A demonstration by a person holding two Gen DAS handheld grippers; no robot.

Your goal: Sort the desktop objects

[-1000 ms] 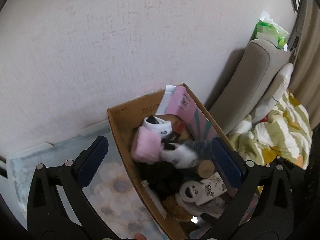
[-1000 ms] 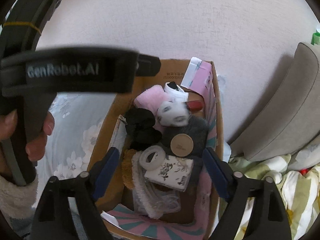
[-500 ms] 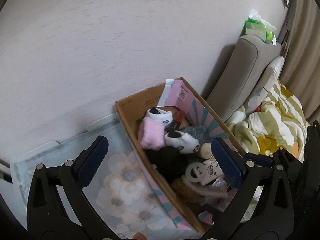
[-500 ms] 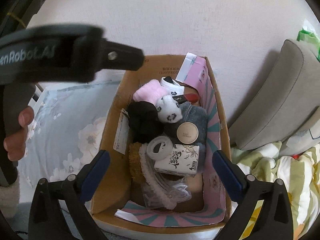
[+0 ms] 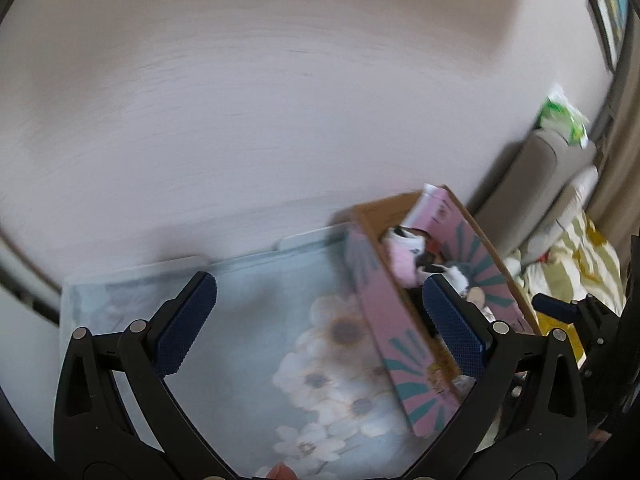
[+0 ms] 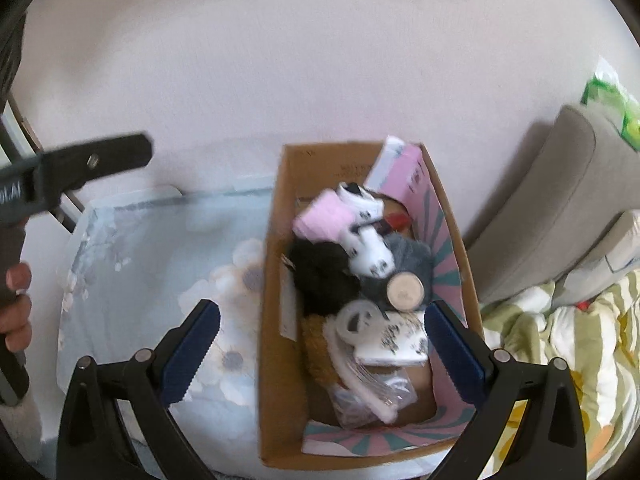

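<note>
- Right gripper [image 6: 320, 356]: jaws spread wide, having just opened further, nothing between the pads; it hangs above the cardboard box [image 6: 276, 360].
- Box long axis runs away from the camera; its clutter, including the tape roll [image 6: 357, 320], lies straight ahead and below.
- Left gripper [image 5: 320, 326]: released, empty, over the floral mat [image 5: 256, 320]; the box lies to its right. Right hand judged nearer.
</note>
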